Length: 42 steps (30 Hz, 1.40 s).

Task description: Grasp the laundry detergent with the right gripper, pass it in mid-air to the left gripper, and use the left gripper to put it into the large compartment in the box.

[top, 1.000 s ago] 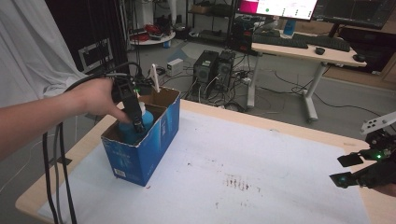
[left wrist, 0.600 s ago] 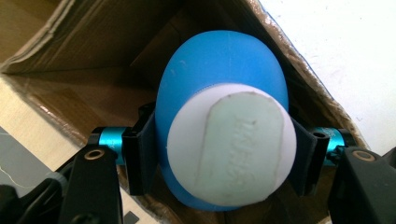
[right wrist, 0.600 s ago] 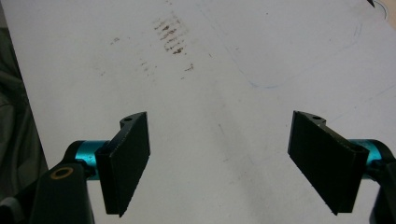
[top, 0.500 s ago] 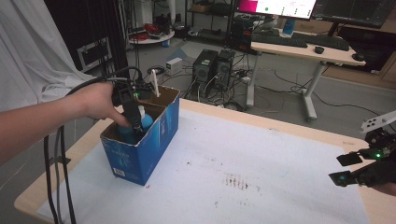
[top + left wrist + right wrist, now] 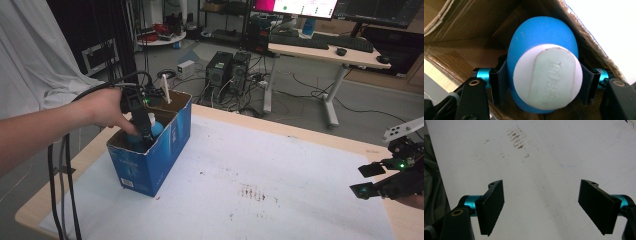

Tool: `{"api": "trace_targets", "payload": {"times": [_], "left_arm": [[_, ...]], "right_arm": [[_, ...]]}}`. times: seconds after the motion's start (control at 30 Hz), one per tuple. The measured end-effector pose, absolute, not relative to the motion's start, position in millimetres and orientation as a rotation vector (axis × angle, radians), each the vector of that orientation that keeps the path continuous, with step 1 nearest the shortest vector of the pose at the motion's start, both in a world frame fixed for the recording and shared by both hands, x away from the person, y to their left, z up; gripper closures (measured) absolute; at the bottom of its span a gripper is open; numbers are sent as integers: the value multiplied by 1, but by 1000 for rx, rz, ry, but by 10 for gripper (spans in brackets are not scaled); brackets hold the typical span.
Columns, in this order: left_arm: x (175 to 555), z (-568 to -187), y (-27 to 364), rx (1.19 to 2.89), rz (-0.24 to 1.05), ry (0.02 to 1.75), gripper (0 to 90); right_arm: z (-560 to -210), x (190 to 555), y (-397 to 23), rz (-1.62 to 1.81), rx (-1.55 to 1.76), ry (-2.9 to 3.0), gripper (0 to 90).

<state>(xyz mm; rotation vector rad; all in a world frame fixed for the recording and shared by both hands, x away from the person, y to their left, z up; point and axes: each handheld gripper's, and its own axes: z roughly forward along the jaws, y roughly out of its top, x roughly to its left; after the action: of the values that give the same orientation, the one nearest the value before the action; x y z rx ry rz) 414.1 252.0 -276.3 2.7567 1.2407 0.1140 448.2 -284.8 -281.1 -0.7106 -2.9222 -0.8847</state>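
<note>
A blue bottle with a white cap stands inside an open blue cardboard box on the table's left side. My left gripper reaches down into the box, and both pads press on the bottle's sides just below the cap. From above, the left gripper is partly hidden by the box wall, with the blue bottle peeking out beside it. At the table's right edge my right gripper hovers low; in its own view the right gripper is open with nothing between the pads.
A white sheet with a dark smudge covers the wooden table. A white stick rises from the box's far end. Black cables hang off the left edge. A desk and computer towers stand on the floor behind.
</note>
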Motion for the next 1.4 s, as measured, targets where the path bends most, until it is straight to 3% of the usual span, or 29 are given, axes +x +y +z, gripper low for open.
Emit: {"api": "trace_targets", "payload": {"times": [0.63,1.2,1.4], "left_arm": [[415,-276,253,2785,111,1216,359],[412,-273,251,2828,147,1166,233],[411,-269,250,2847,148,1131,233]], "right_arm": [[-283,446,-287,-897,-715,-2909,207],[-282,444,-288,-895,-716,-2910,207],[-281,444,-287,-903,-714,-2909,207]]}}
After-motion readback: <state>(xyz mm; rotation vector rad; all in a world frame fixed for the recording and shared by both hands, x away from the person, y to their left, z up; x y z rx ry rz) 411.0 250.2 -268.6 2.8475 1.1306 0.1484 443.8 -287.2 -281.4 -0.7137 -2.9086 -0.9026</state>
